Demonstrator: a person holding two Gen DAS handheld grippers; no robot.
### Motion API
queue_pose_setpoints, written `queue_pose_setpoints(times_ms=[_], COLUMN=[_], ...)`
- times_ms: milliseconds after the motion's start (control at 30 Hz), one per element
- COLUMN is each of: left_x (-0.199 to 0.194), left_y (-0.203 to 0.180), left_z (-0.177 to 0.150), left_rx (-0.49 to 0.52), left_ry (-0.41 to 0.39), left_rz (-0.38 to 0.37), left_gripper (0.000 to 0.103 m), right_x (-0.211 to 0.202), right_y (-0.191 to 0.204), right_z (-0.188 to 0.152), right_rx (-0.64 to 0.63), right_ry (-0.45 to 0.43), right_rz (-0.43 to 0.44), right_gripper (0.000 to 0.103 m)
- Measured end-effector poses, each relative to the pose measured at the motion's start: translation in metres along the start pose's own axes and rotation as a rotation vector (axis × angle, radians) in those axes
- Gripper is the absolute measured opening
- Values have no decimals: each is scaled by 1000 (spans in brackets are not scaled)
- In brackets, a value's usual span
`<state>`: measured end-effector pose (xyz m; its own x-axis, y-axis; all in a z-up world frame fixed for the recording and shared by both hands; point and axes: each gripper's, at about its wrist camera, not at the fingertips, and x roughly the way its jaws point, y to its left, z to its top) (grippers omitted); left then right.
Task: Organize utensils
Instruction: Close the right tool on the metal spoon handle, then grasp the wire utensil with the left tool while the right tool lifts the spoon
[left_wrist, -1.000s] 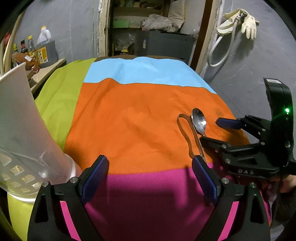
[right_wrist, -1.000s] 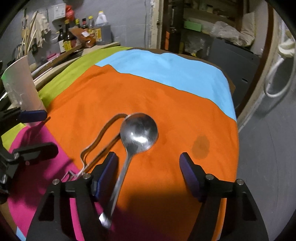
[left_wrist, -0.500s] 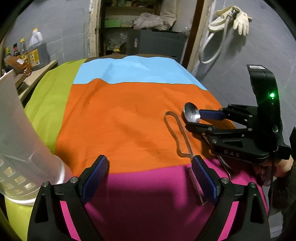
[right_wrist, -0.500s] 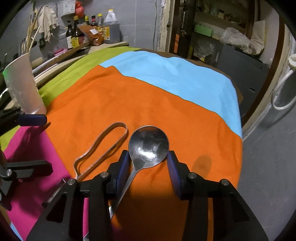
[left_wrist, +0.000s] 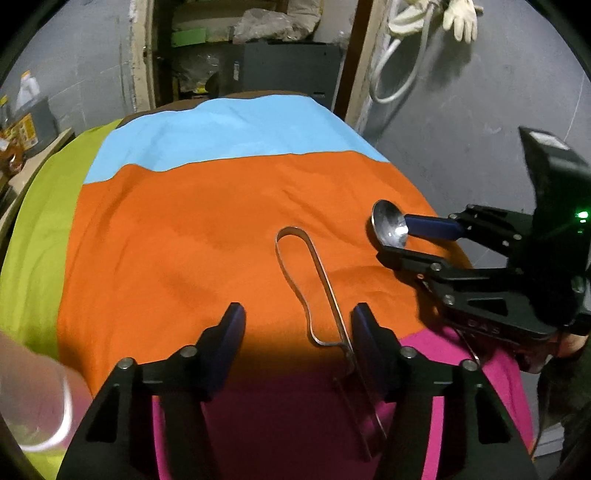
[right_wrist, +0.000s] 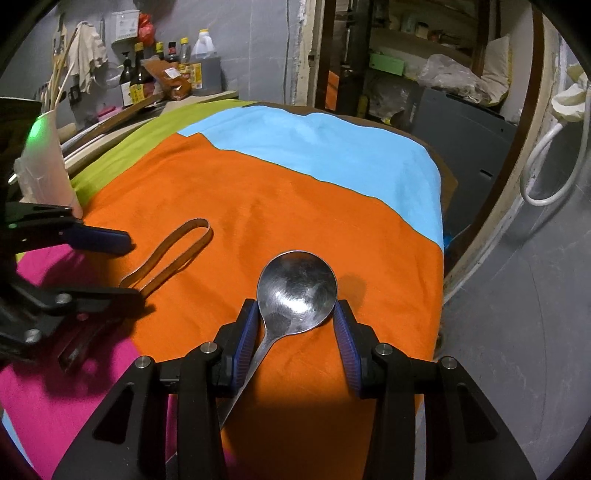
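A steel spoon (right_wrist: 297, 291) lies on the orange band of the cloth, and my right gripper (right_wrist: 297, 326) is shut on the sides of its bowl; the handle runs back under the fingers. In the left wrist view that spoon (left_wrist: 388, 225) shows at the right in the right gripper (left_wrist: 404, 242). Bent metal tongs (left_wrist: 314, 280) lie between the fingers of my left gripper (left_wrist: 297, 332), whose jaws are closing. The right pad (left_wrist: 364, 328) is at the tongs' arm and the left pad stands clear. From the right wrist view the tongs (right_wrist: 177, 243) meet the left gripper (right_wrist: 110, 266).
A white utensil holder (right_wrist: 44, 162) stands at the table's left edge, blurred in the left wrist view as the holder (left_wrist: 33, 398). Bottles (right_wrist: 166, 74) crowd a shelf behind it. The striped cloth (left_wrist: 207, 229) drops off at the right edge to a grey floor.
The right gripper moved forward and shut on the spoon's bowl. The left gripper slid right to straddle the tongs and its jaws narrowed; the holder slipped toward the frame's corner.
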<state>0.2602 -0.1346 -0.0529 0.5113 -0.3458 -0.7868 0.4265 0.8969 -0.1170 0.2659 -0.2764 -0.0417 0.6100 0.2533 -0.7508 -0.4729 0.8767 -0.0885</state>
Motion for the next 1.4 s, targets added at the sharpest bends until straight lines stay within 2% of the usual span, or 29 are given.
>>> queue_pose_setpoints(times_ms=[200, 300, 567, 800, 900, 1033, 1200, 1400], left_x=[14, 20, 19, 13, 4, -16, -44, -72], left_y=[-3, 0, 3, 6, 6, 6, 6, -10], left_z=[16, 22, 24, 20, 15, 8, -4, -12], left_rx=[36, 30, 3, -31, -46, -59, -85, -29], left_ry=[46, 69, 71, 40, 2, -90, -266, -434], left_rz=[12, 4, 2, 4, 9, 19, 27, 70], left_gripper=[30, 25, 20, 16, 16, 16, 16, 16], right_x=[2, 5, 15, 11, 4, -11, -37, -59], right_y=[-1, -3, -6, -4, 2, 11, 32, 58], right_z=[1, 3, 13, 10, 7, 2, -8, -17], right_rx=[-1, 9, 38, 51, 29, 2, -69, -162], right_ry=[2, 8, 29, 2, -25, -94, -237, -390], right_rz=[-4, -6, -6, -16, -42, -77, -187, -311], right_gripper=[40, 40, 41, 39, 39, 39, 39, 38])
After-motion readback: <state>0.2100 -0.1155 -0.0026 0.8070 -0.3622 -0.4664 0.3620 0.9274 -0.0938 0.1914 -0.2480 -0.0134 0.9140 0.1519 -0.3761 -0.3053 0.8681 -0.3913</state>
